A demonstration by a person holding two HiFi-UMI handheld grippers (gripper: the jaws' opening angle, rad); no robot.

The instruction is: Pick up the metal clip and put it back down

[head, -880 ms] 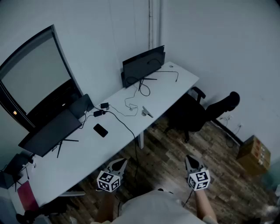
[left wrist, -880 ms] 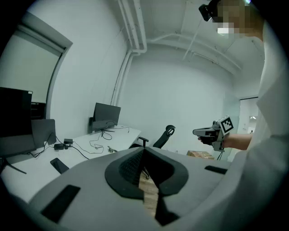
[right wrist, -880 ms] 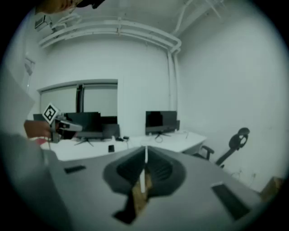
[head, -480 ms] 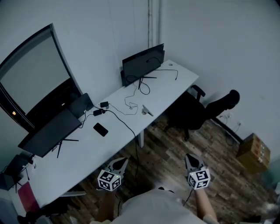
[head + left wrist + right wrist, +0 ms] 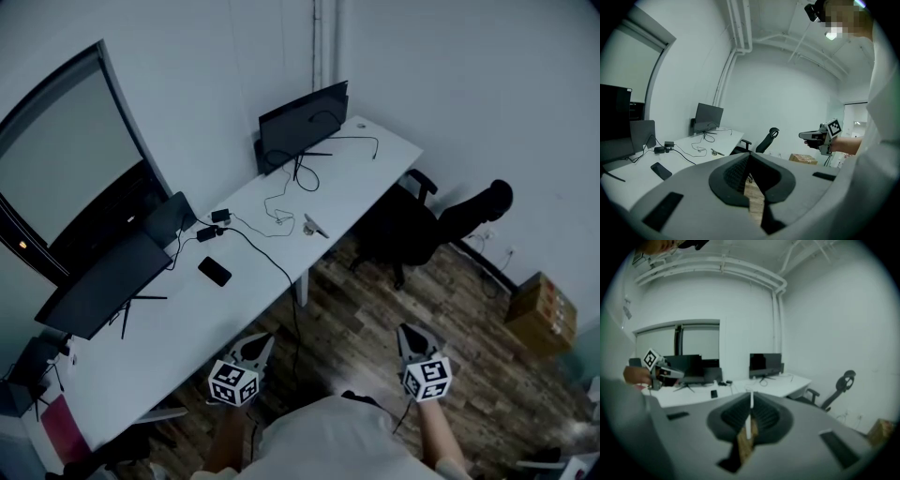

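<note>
Desk (image 5: 361,178): metal clip (image 5: 316,226) beyond left claw (image 5: 259,341)

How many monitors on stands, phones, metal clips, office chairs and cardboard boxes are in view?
Monitors on stands: 2
Phone: 1
Metal clip: 1
Office chair: 1
Cardboard box: 1
Total: 6

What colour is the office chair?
Black; the office chair shows best in the head view.
</note>
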